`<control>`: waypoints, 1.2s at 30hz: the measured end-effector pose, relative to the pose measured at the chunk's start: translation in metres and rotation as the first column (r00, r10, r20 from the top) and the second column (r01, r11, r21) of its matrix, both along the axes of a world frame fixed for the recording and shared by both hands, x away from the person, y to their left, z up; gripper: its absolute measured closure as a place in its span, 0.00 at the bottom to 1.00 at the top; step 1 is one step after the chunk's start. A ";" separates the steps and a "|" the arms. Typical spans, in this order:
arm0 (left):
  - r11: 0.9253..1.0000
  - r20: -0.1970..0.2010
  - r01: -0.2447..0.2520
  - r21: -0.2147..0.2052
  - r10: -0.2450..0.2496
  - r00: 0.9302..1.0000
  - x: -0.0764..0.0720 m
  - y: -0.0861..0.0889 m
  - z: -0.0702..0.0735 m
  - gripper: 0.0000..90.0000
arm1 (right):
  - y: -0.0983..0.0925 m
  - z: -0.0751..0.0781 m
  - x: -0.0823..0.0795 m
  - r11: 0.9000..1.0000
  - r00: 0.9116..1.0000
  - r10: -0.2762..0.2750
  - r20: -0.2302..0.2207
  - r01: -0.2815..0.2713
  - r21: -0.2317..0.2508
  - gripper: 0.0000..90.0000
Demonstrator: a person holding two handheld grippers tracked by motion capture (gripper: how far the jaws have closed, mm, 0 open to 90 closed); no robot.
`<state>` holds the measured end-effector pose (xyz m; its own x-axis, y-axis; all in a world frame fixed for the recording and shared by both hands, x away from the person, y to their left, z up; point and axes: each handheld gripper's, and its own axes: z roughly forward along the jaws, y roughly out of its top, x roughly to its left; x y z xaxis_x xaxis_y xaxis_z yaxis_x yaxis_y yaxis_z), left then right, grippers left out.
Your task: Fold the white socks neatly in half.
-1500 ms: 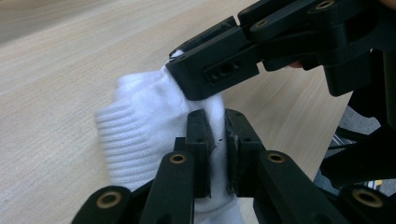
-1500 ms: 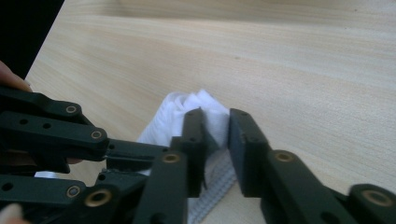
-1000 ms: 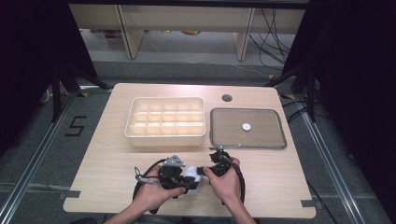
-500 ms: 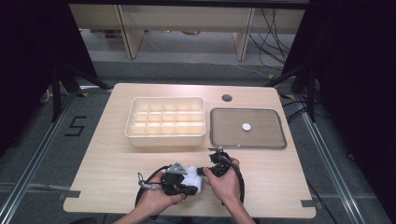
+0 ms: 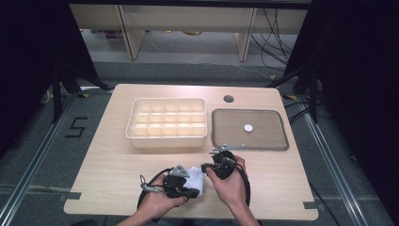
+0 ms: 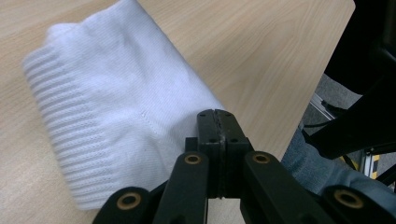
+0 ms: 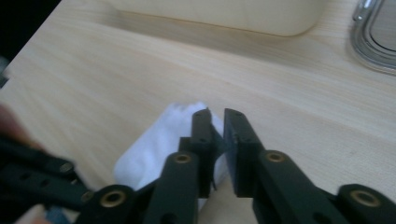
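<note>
A folded white sock (image 5: 196,179) is seen lying at the near edge of the table (image 5: 113,160). The left gripper (image 6: 217,122) has just been closed fully beside the sock, apparently without cloth pinched. The right gripper (image 7: 215,122) is held narrowly parted above it. Farther back, a divided box (image 5: 166,122) and a tray (image 5: 226,129) are set.
</note>
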<state>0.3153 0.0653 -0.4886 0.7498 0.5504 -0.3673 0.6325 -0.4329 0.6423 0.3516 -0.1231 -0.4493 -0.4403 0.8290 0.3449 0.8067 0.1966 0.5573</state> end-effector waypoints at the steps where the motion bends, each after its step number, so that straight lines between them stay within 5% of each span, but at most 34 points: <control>1: 1.000 0.000 -0.008 -0.004 0.008 1.000 0.000 0.000 0.000 0.99 | 0.000 0.000 0.000 1.000 1.000 0.000 0.000 0.000 0.000 0.94; 4: 1.000 0.004 -0.007 -0.005 0.007 1.000 0.000 0.000 0.001 0.99 | 0.006 0.004 -0.008 0.998 0.998 0.062 0.003 -0.062 -0.017 1.00; 7: 1.000 0.005 -0.008 -0.004 0.008 1.000 0.000 0.000 0.001 0.99 | 0.015 -0.011 -0.006 0.992 0.993 0.120 -0.019 -0.121 -0.038 1.00; 11: 1.000 0.002 -0.006 -0.007 0.006 1.000 0.000 0.000 0.001 0.99 | 0.016 -0.026 -0.003 0.991 0.992 0.125 -0.030 -0.127 -0.040 1.00; 26: 1.000 0.006 -0.002 -0.008 0.002 1.000 0.003 0.002 0.002 0.98 | 0.017 -0.027 -0.005 0.993 0.994 0.107 -0.038 -0.109 -0.042 1.00; 32: 0.994 0.034 -0.038 -0.105 0.042 0.999 0.003 0.021 0.034 0.80 | 0.015 -0.025 -0.005 0.994 0.994 0.104 -0.028 -0.105 -0.037 0.99; 33: 0.993 0.053 -0.080 -0.090 0.085 0.995 0.009 0.028 0.043 0.71 | 0.015 -0.025 -0.005 0.994 0.995 0.100 -0.027 -0.101 -0.038 0.99; 36: 0.989 0.049 -0.119 -0.082 0.124 0.991 0.020 0.036 0.043 0.65 | 0.014 -0.026 -0.005 0.994 0.995 0.101 -0.025 -0.102 -0.026 0.99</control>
<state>0.3350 0.1014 -0.4453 0.6989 0.6096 -0.3740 0.6408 -0.3016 0.7060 0.3464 -0.1087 -0.4749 -0.5143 0.7900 0.3338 0.7948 0.2929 0.5314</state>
